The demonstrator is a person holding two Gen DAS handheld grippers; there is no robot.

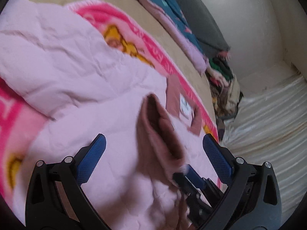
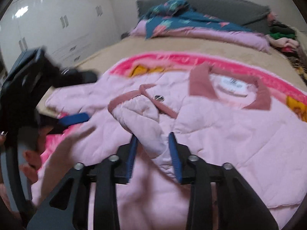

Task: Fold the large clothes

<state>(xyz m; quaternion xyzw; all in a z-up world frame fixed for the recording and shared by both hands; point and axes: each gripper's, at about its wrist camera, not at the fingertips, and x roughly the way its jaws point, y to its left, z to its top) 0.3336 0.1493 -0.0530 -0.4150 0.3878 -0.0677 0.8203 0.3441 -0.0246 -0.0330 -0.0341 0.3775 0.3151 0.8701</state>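
Your right gripper (image 2: 153,153) pinches the pink jacket (image 2: 220,134) sleeve cuff; left gripper (image 1: 153,153) spread wide above it, on bed (image 2: 172,48).

bare beige bedspread (image 2: 172,48) beyond pink jacket (image 2: 220,130), bedding pile (image 2: 191,26) blocking headboard end

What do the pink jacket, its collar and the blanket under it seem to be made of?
The jacket looks like quilted, matte padded fabric: stitched lines and soft puffy creases show across it. Its darker pink collar seems a velvety or corduroy-like cloth, though blur leaves that open. The blanket appears to be plush fleece, with a fuzzy edge and printed bright pink and yellow pattern.
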